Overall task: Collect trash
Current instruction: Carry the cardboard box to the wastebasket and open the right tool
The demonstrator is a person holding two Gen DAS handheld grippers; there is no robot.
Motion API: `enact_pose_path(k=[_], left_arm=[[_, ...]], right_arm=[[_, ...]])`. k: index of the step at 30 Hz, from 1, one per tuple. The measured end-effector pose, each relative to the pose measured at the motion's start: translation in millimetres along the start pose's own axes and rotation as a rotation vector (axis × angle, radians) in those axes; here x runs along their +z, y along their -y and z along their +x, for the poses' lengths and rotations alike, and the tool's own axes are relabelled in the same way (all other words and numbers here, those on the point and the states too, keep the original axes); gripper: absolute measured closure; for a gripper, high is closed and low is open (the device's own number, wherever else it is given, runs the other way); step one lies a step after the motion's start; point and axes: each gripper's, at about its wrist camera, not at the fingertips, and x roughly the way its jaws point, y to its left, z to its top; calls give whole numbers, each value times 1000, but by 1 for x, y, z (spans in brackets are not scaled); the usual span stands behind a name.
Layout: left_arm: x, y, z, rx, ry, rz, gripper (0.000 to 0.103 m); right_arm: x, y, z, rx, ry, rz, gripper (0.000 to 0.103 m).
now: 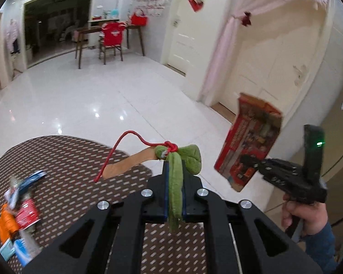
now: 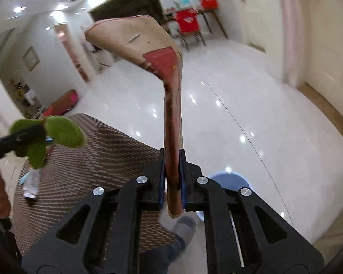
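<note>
Trash is partly in hand, I judge, and none binned yet. From the left wrist view, my left gripper (image 1: pixel 174 178) is clamped tight on a green cloth scrap (image 1: pixel 183 159) tied with red string (image 1: pixel 123 141); more wrappers (image 1: pixel 18 214) lie on the table (image 1: pixel 80 182) at near left, so those remain. From the right wrist view, my right gripper (image 2: pixel 172 173) is pinched on a flattened carton (image 2: pixel 148 52), held above the floor, with a blue bin (image 2: pixel 228 182) just below at near right.
</note>
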Motion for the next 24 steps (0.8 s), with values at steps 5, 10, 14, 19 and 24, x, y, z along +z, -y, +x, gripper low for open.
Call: enact_pose_path(k=[5,10,14,19,24], left_arm=[[9,24,44,-13,-54,40,95],[17,42,91,-6,-118,71,95],[26,53,126,1,-163,94,95],[33,61,162,4,-216,120,95],[34,77,200,-9,-285,156,95]], right_arm=[[-11,36,47,-30,-92,48,92],[-25,62,95,-45,-170,96,89],[-40,91,133,-71,-240,151,57],[-57,129,154,-107,-277,248,35],[-58,147,124,-150,-185,319,16]])
